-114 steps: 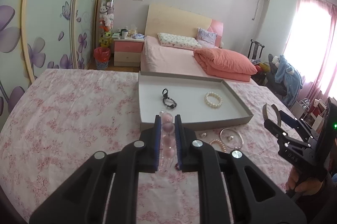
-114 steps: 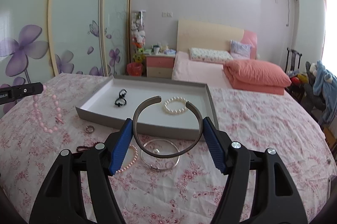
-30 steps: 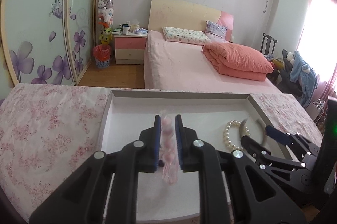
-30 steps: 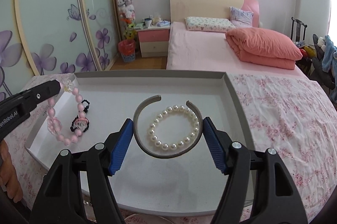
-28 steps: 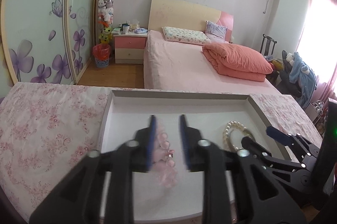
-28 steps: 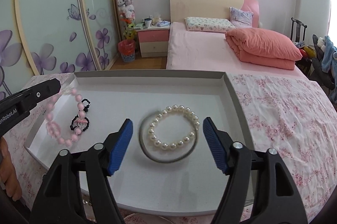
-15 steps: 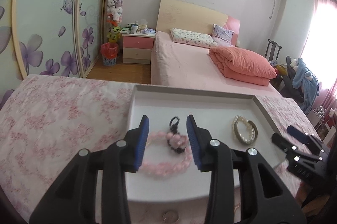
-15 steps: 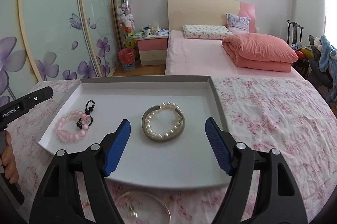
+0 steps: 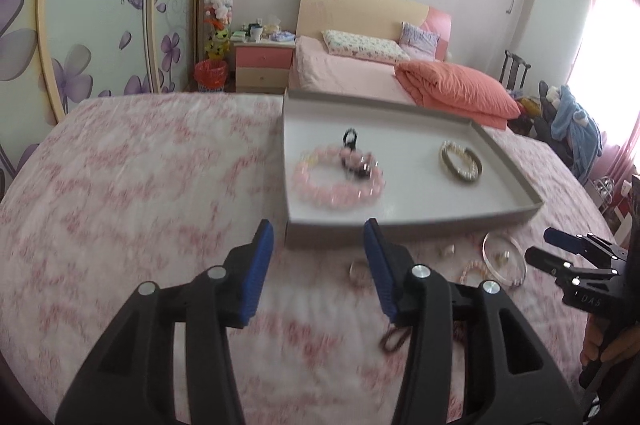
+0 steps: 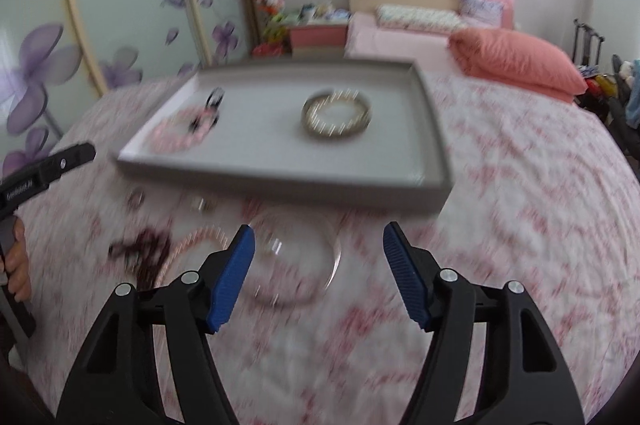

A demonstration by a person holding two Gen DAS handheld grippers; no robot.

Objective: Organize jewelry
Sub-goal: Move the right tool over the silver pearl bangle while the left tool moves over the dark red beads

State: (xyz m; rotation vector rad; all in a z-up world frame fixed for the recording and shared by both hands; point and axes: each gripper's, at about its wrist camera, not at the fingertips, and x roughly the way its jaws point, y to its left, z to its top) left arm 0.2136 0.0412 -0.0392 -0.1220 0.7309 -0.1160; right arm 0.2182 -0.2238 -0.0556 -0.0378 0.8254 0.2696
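The grey tray (image 9: 404, 227) holds a pink bead bracelet (image 9: 336, 185) beside a black beaded piece (image 9: 352, 141), and a grey bangle (image 9: 460, 163) lying around a pearl bracelet. My left gripper (image 9: 318, 245) hangs just short of the tray's near rim, its jaws opening with nothing between them. My right gripper (image 10: 320, 245) is over the floral cloth above a clear bangle (image 10: 296, 261); its jaws are closing a little and hold nothing. The tray (image 10: 280, 181), pink bracelet (image 10: 180, 133) and grey bangle (image 10: 336, 115) look blurred in the right wrist view.
Loose pieces lie on the cloth before the tray: a ring (image 9: 356, 271), a dark bead bracelet (image 9: 394, 339), a clear bangle (image 9: 504, 261) and a pinkish pearl strand (image 9: 470, 271). The right gripper (image 9: 560, 253) shows at the right edge. A bed stands behind the table.
The left gripper let the pink bracelet go into the tray, the right dropped the grey bangle around the pearls. Both have drawn back from the tray to the loose pieces.
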